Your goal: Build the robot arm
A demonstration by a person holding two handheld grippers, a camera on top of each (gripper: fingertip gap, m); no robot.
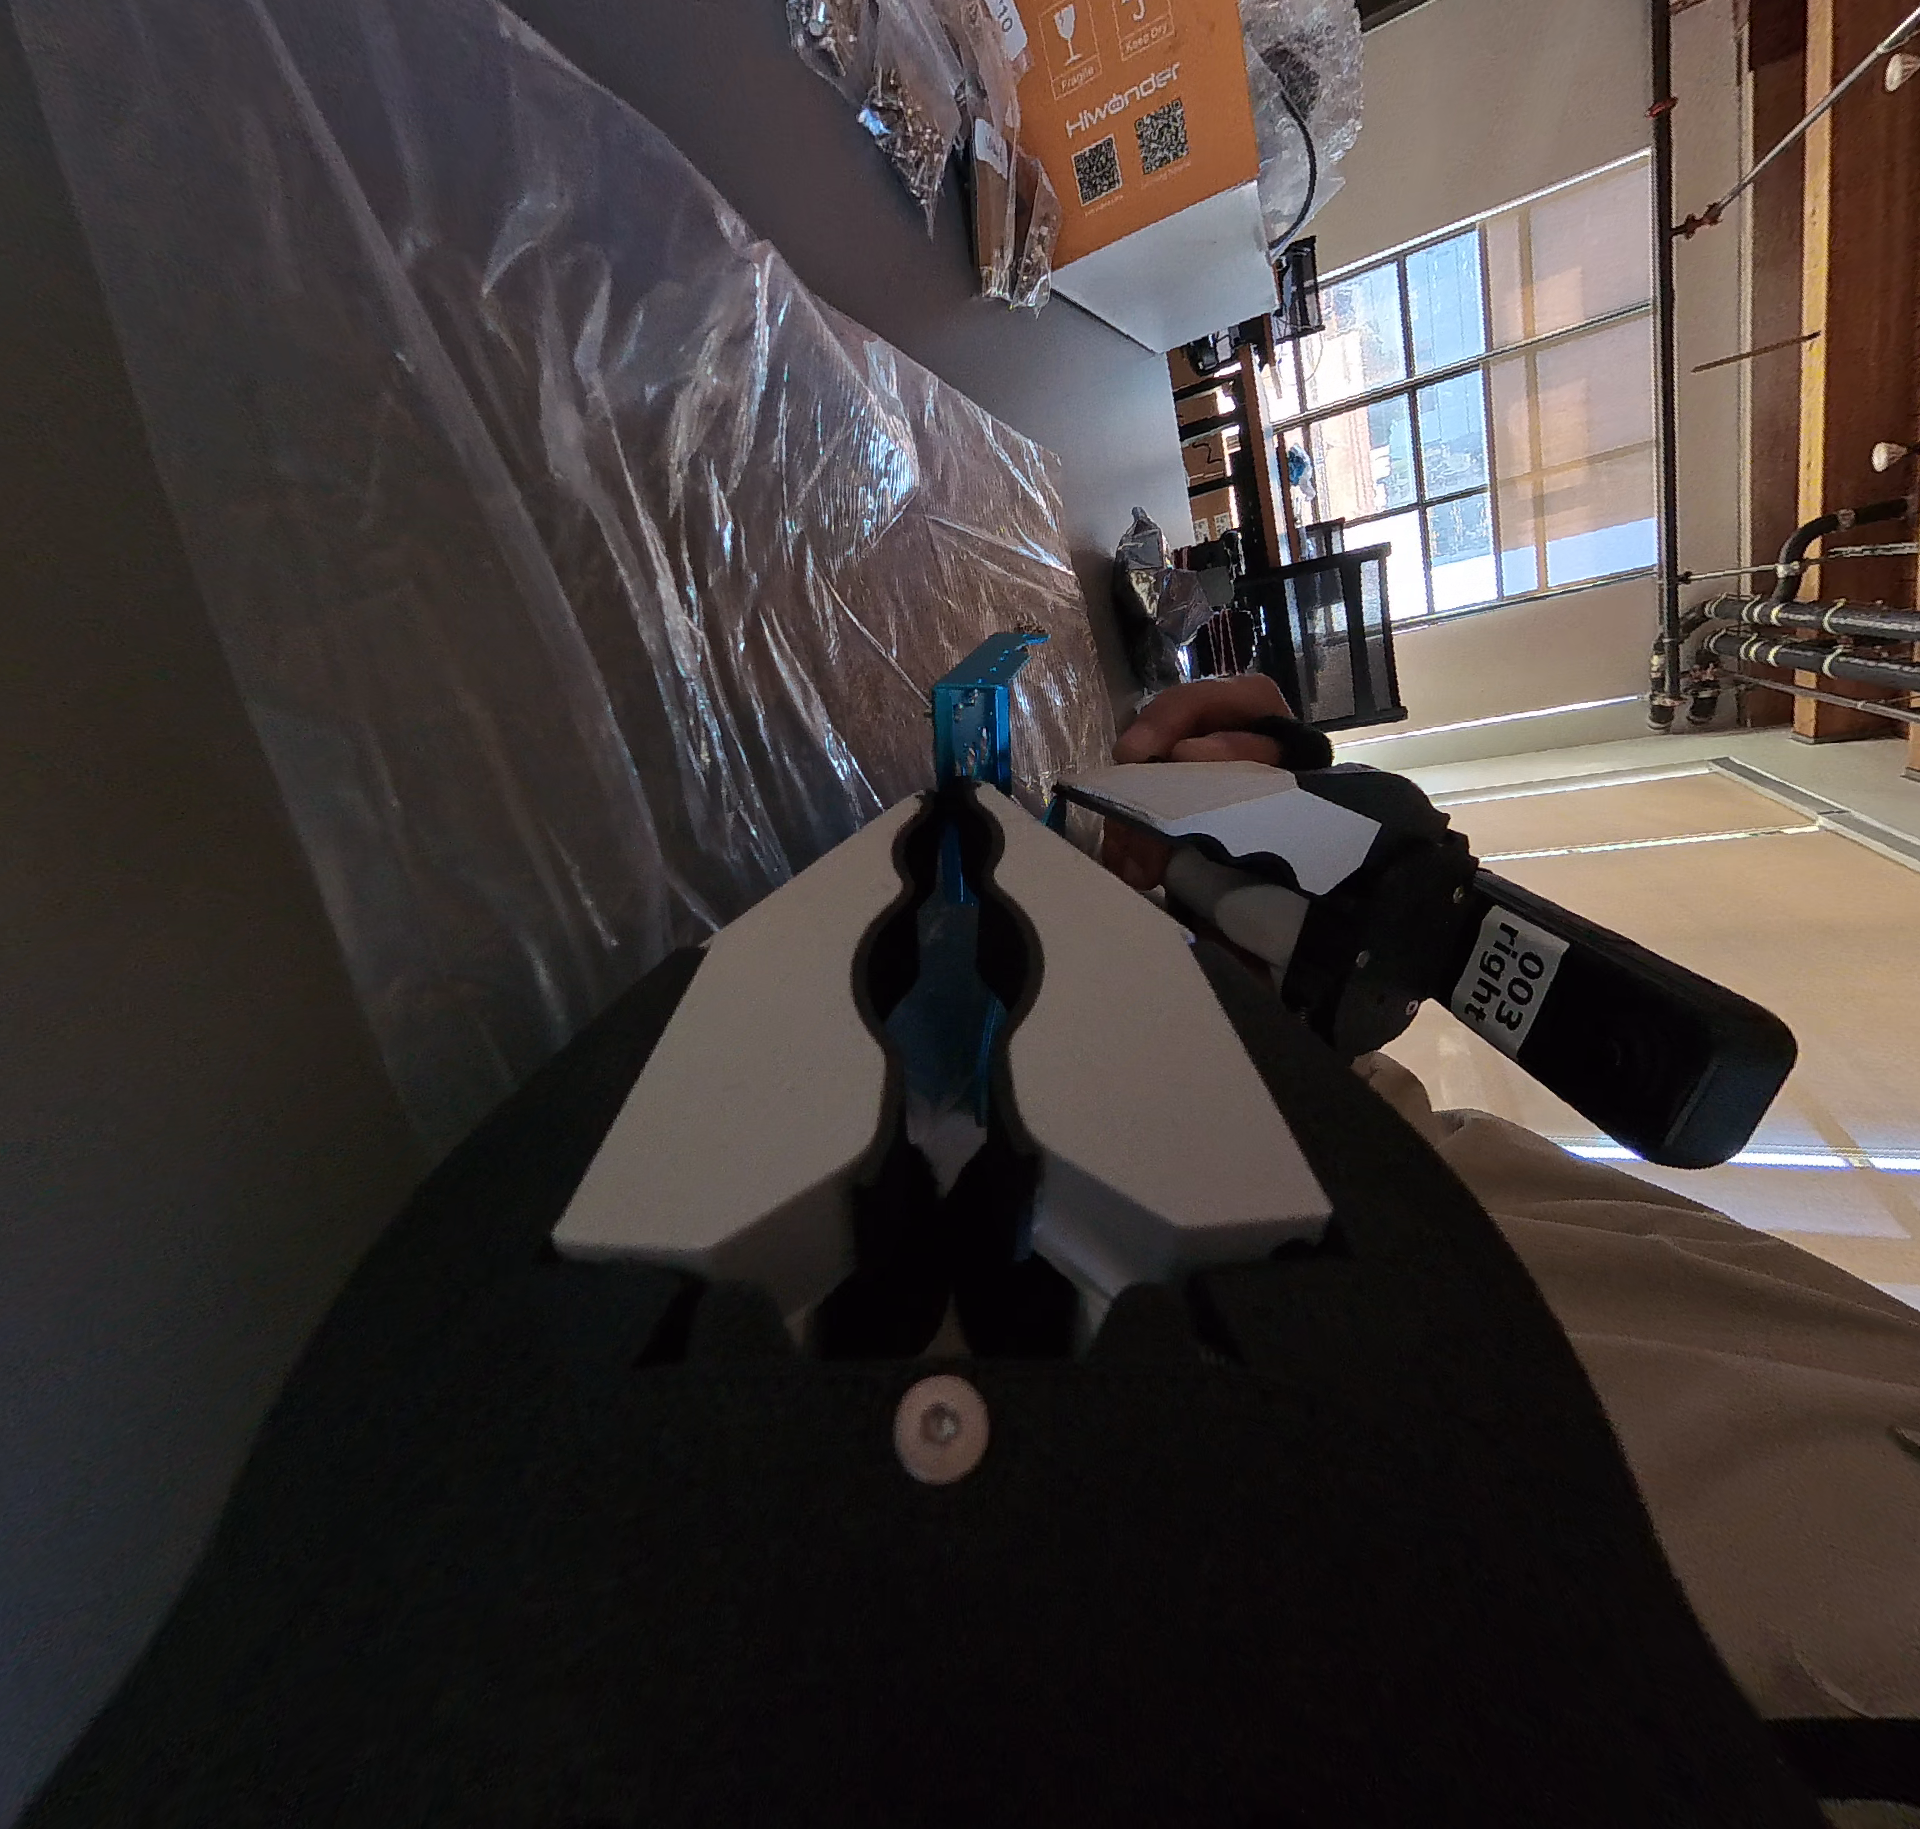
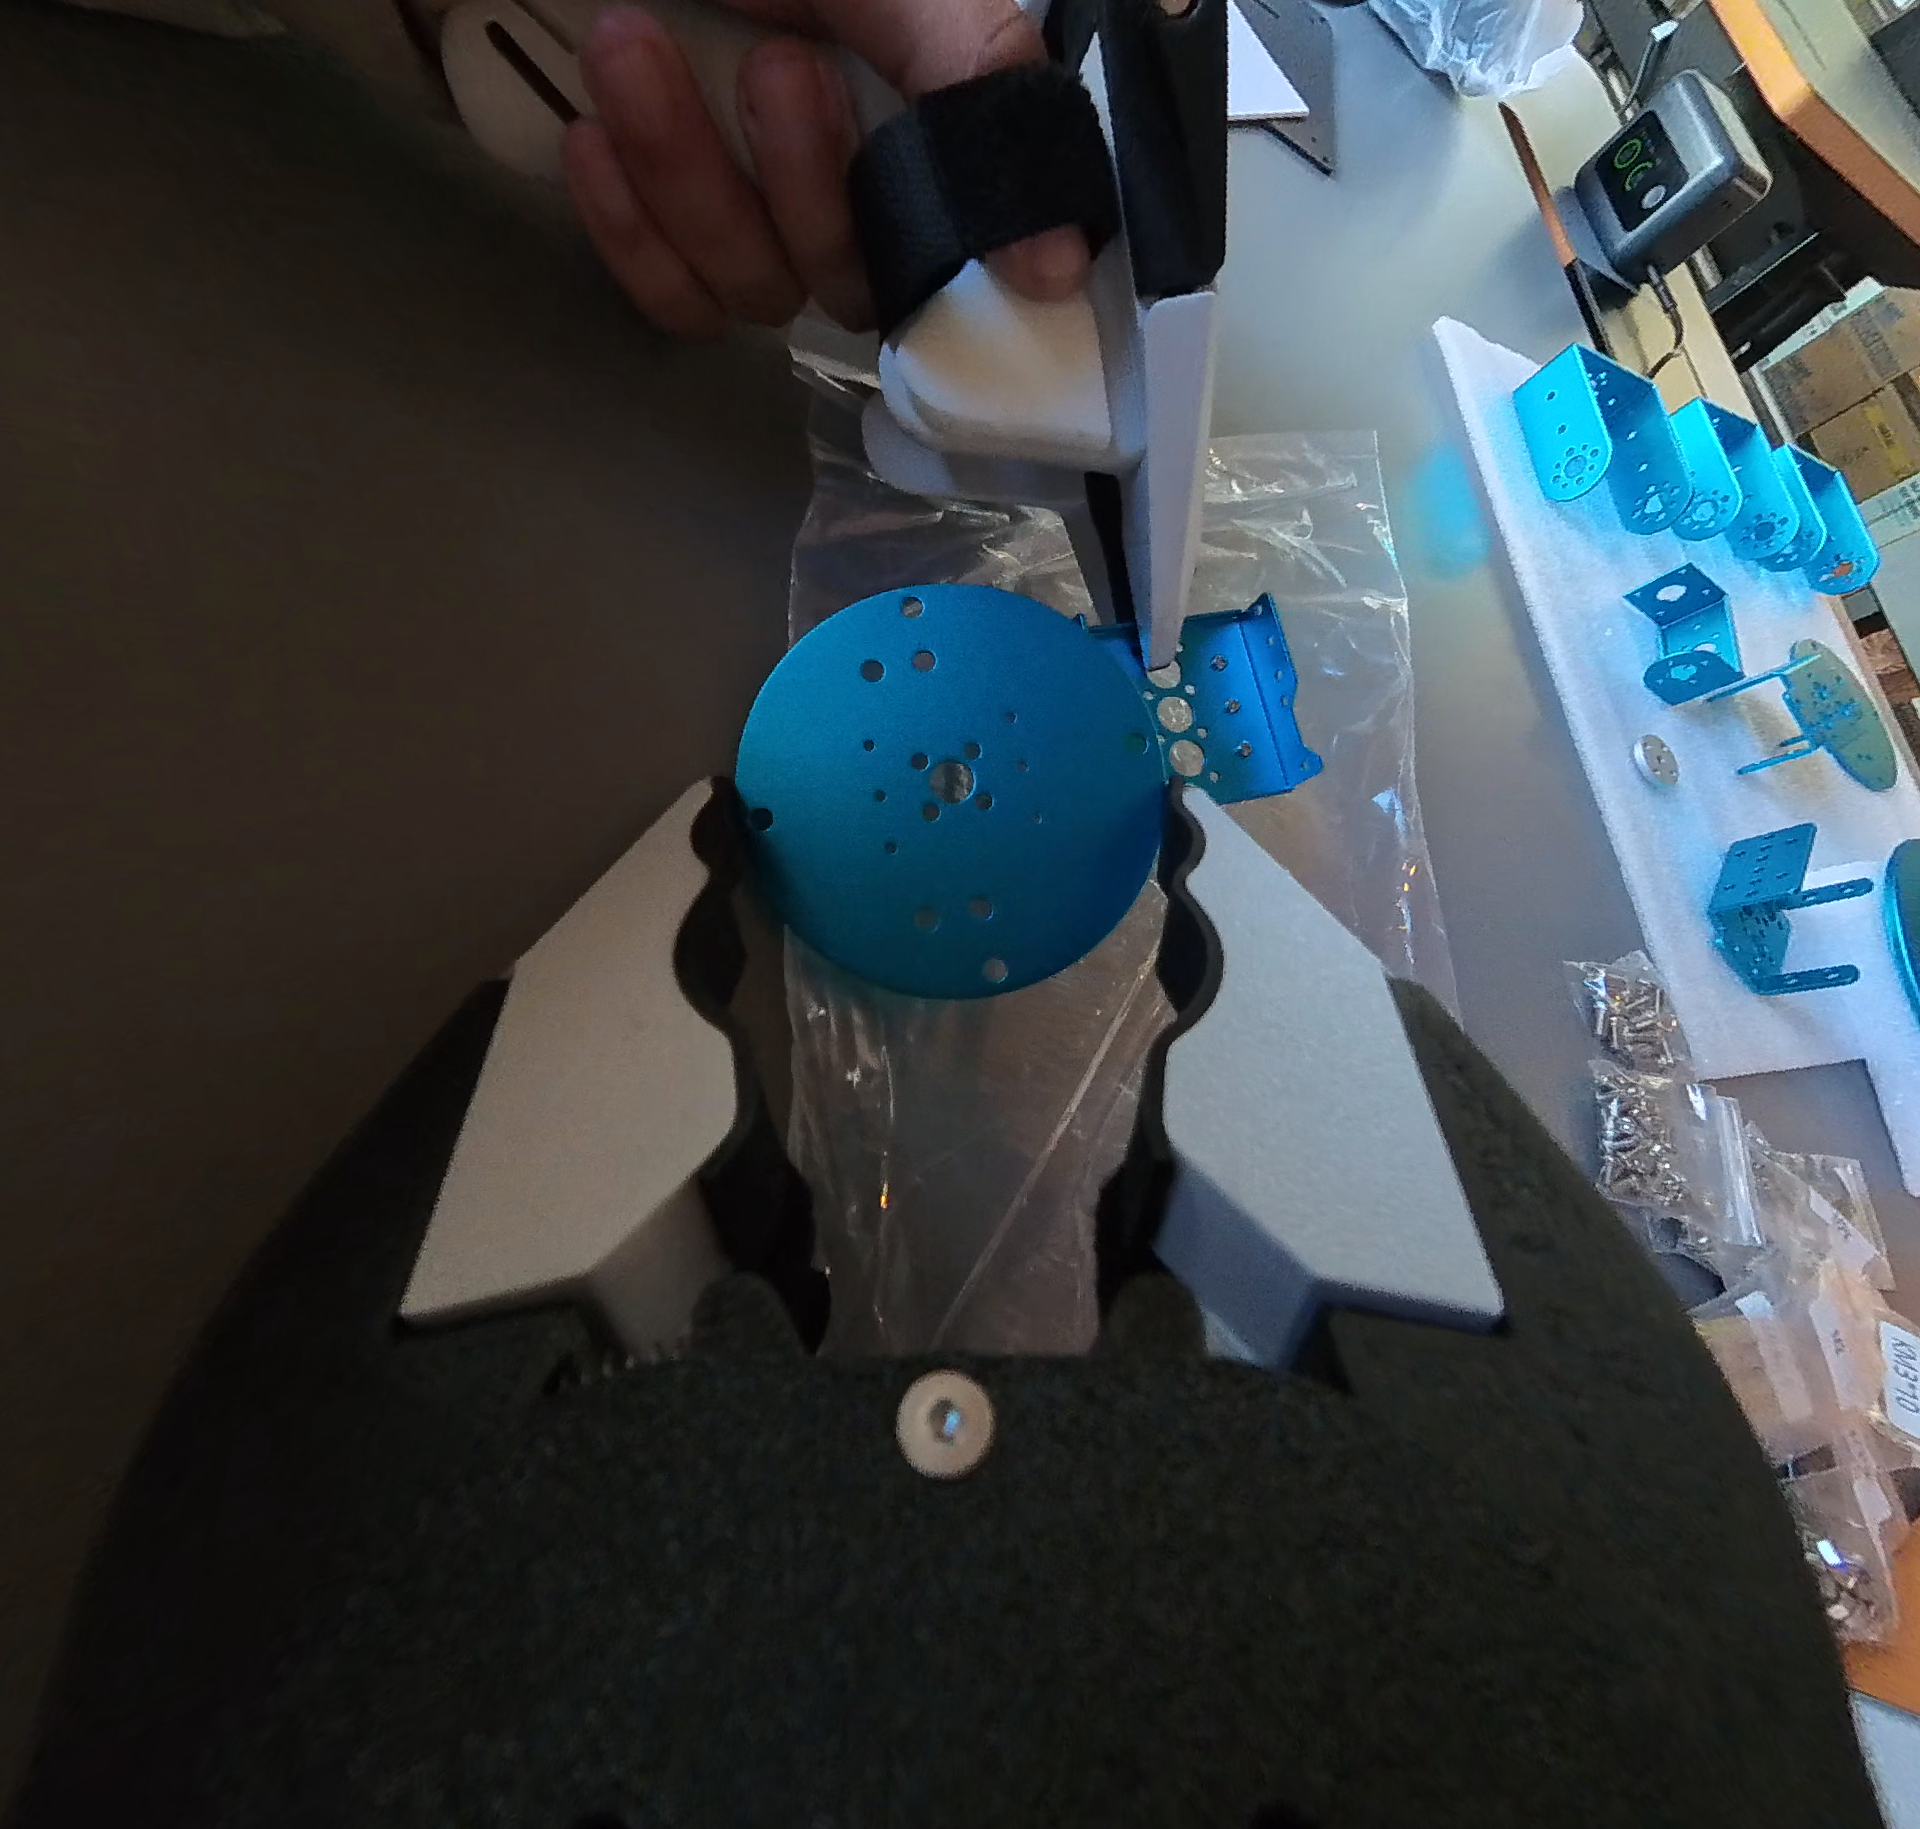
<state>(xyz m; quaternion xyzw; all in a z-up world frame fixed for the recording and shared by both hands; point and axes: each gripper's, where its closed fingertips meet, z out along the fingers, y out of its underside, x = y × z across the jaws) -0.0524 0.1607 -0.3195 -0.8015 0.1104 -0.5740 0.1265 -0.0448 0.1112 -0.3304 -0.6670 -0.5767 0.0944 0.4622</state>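
Left claw [image 1: 958,803] is clamped tight on the blue bracket [image 2: 1242,704], just beyond the right claw [image 2: 951,803], which grips the blue round plate [image 2: 951,792] by its edges above the counter [image 2: 1558,844].

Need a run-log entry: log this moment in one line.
left tool: shut on blue bracket | right tool: astride blue disc, grip unclear | beyond: clear bag
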